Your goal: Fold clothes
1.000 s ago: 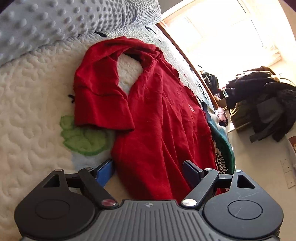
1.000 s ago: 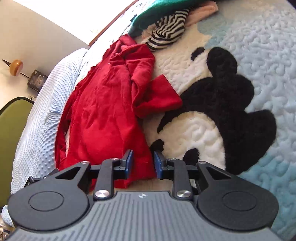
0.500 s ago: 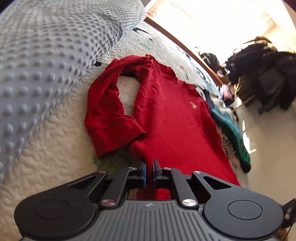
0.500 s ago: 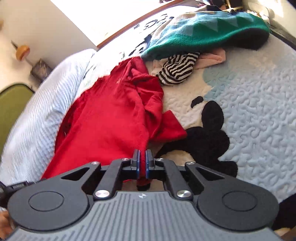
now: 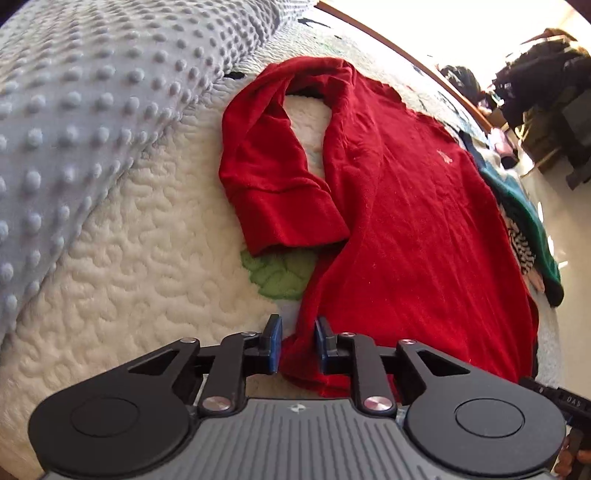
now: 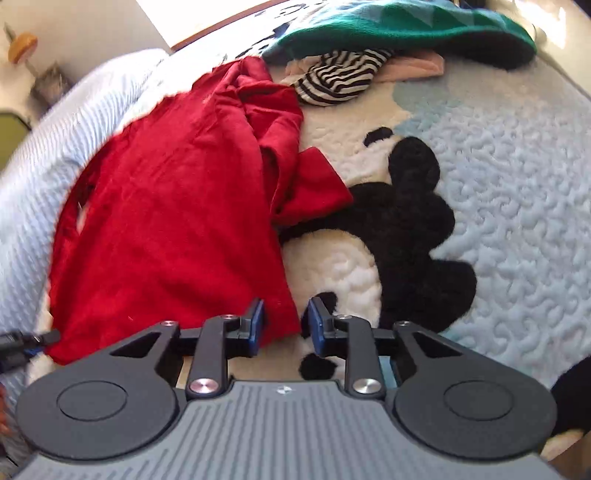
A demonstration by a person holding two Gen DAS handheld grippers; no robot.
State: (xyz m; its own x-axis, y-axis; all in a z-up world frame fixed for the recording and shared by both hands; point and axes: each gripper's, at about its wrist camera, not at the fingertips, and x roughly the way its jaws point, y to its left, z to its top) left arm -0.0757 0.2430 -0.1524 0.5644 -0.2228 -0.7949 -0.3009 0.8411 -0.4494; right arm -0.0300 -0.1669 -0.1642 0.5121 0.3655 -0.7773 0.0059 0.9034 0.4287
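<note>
A red long-sleeved shirt (image 5: 413, 221) lies spread on a quilted bedspread (image 5: 147, 277). Its left sleeve (image 5: 266, 162) loops back toward the hem. My left gripper (image 5: 297, 343) is open, its blue-padded jaws either side of the shirt's near left hem corner. In the right wrist view the same shirt (image 6: 173, 221) shows its bunched right sleeve (image 6: 310, 188). My right gripper (image 6: 282, 325) is open, with the near right hem corner between its jaws.
A grey dotted blanket (image 5: 81, 110) lies left of the shirt. A pile with a green garment (image 6: 406, 26) and a striped one (image 6: 343, 77) sits beyond the shirt. The bedspread carries a black cartoon print (image 6: 413, 229). Dark clothes (image 5: 546, 81) hang off the bed.
Both grippers were shut on the shirt's hem corners half a second ago; now both have opened and the hem lies on the bed. The shirt body looks flatter.
</note>
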